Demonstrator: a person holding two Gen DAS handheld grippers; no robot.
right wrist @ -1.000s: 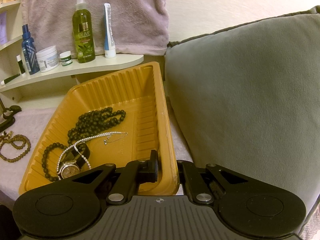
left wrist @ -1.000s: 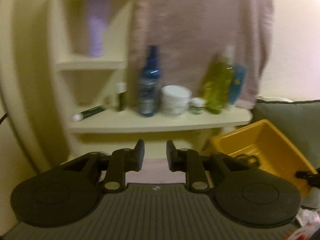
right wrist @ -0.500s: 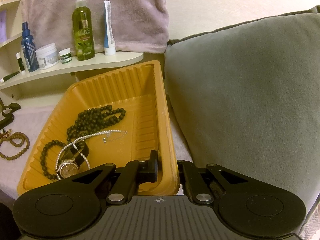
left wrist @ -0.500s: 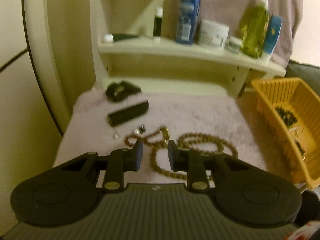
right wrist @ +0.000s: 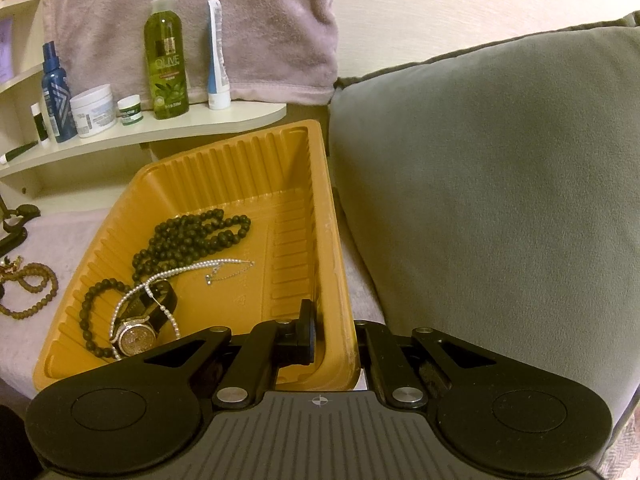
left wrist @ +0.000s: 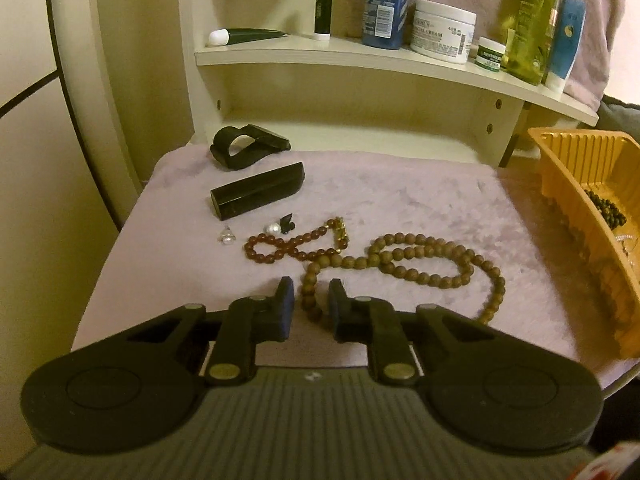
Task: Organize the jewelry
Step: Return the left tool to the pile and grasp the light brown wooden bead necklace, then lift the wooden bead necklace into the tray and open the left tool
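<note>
Ribbed yellow plastic tray, round wooden bead necklace, plush mat.

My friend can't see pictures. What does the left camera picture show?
The left hand-held gripper has just been closing around a strand of the brown bead necklace on a lilac cloth. A reddish bead bracelet lies behind it, and a yellow tray sits at the right.

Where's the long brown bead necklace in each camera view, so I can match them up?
Left wrist view: the brown bead necklace lies centre frame on the purple cloth, one strand running between the left gripper's fingers.
Right wrist view: the necklace shows at the far left edge, left of the yellow tray.
Shared landmark: the green olive spray bottle on the shelf.
</note>
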